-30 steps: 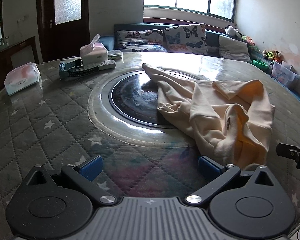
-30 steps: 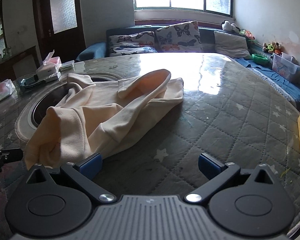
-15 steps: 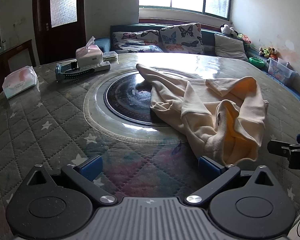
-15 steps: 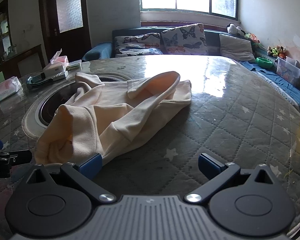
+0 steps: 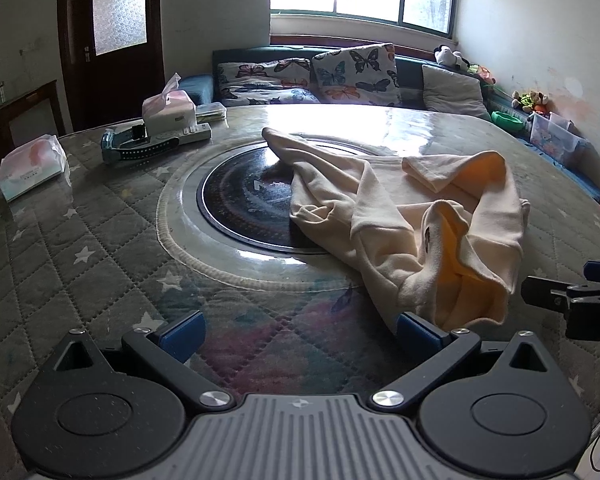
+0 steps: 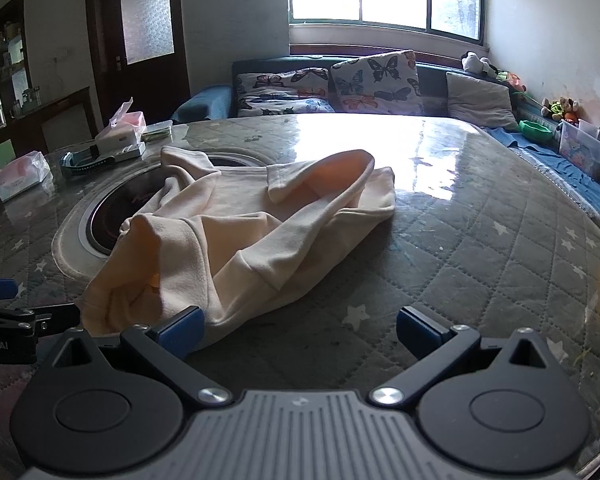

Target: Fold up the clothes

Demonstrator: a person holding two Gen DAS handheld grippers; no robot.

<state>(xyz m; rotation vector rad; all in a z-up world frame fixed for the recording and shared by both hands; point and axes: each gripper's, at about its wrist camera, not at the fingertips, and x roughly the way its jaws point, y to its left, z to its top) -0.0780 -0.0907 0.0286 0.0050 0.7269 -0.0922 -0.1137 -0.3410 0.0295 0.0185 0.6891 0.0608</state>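
A cream hooded garment (image 5: 400, 216) lies crumpled on the quilted table, partly over the dark round hob; its yellow lining shows at the near end. In the right wrist view the same garment (image 6: 244, 232) spreads from centre to lower left. My left gripper (image 5: 300, 332) is open, its right blue pad (image 5: 414, 332) just short of the garment's near hem. My right gripper (image 6: 298, 330) is open too, with its left pad (image 6: 180, 330) at the garment's near edge. Neither holds cloth. Each gripper's tip shows at the side of the other's view.
A round dark hob (image 5: 244, 204) with a pale ring sits mid-table. Tissue box (image 5: 166, 106), remote and a teal device (image 5: 136, 146) stand at the far left, a tissue pack (image 5: 32, 166) further left. A sofa with butterfly cushions (image 5: 352, 72) is behind; a storage box (image 5: 552, 138) is at the right.
Both grippers have drawn back and risen slightly, so the garment sits a little farther away in both views. The garment has settled with its near end slumped on the table. Both stay open.
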